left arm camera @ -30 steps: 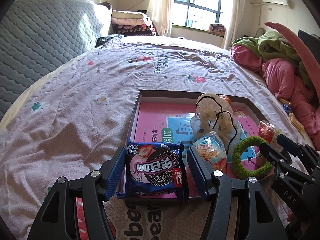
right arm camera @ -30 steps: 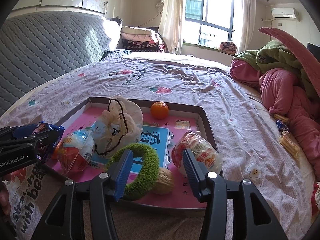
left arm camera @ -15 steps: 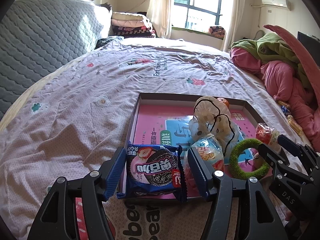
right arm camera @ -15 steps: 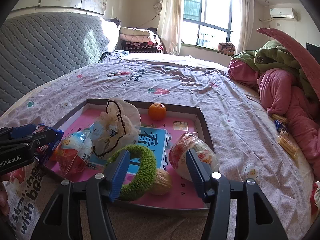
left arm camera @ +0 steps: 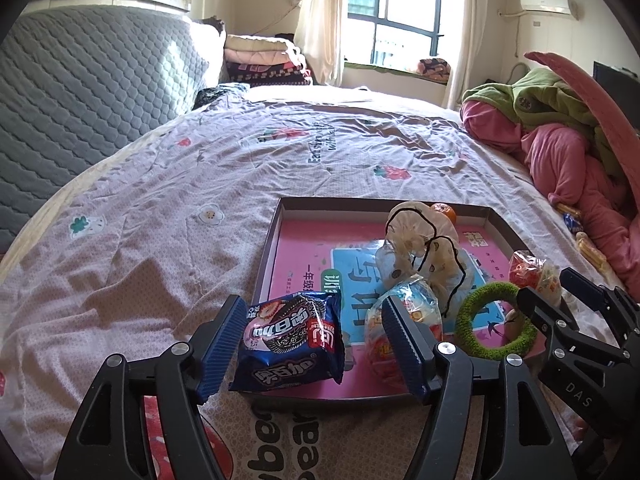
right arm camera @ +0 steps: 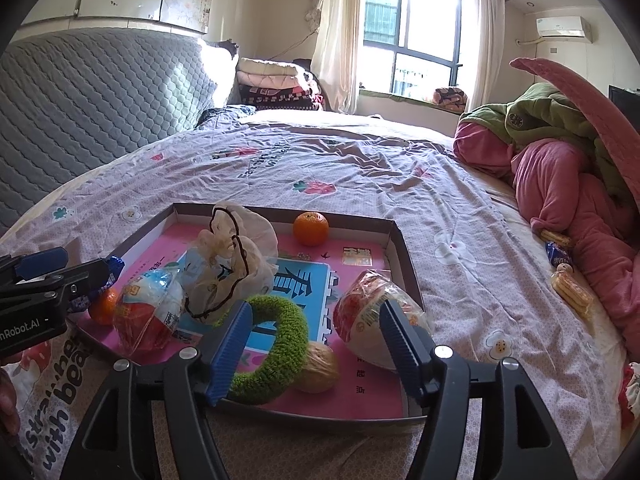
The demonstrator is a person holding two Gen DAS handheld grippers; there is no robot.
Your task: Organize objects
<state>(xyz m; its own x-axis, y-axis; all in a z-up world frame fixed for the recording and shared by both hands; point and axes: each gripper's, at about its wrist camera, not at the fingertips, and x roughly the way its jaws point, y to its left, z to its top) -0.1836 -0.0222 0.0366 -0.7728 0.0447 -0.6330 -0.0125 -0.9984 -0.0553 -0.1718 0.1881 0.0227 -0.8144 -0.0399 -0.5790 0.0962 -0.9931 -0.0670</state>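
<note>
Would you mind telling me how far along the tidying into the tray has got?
Done: orange, green fuzzy ring and wrapped snacks lie in the shallow pink-lined tray. In hand: nothing; the blue cookie packet sits on the tray's near edge between the open left hand-held gripper. Left: biscuits beside the pink blanket.

Behind the bag (left arm camera: pixel 424 248), ahead of the left gripper (left arm camera: pixel 316 344), only a sliver of the orange (left arm camera: pixel 445 211) seen. Past the left gripper's right finger (left arm camera: pixel 404 344), much of the wrapped egg (left arm camera: pixel 400 320) covered. Beyond the right gripper (left arm camera: pixel 560 296) in the left view, the walnut (left arm camera: pixel 514 316) nearly all hidden. In the right view, behind the left gripper (right arm camera: pixel 60 276), most of the cookie pack (right arm camera: pixel 110 270) concealed, and a second orange (right arm camera: pixel 103 306) half blocked by the egg (right arm camera: pixel 148 308). Between the fingers of the right gripper (right arm camera: pixel 316 344), near rim of the tray (right arm camera: pixel 320 416) partly masked. Far right, snack wrappers (right arm camera: pixel 560 260) too small to read. Bedspread lettering (right arm camera: pixel 52 364) cut off at the left edge.
</note>
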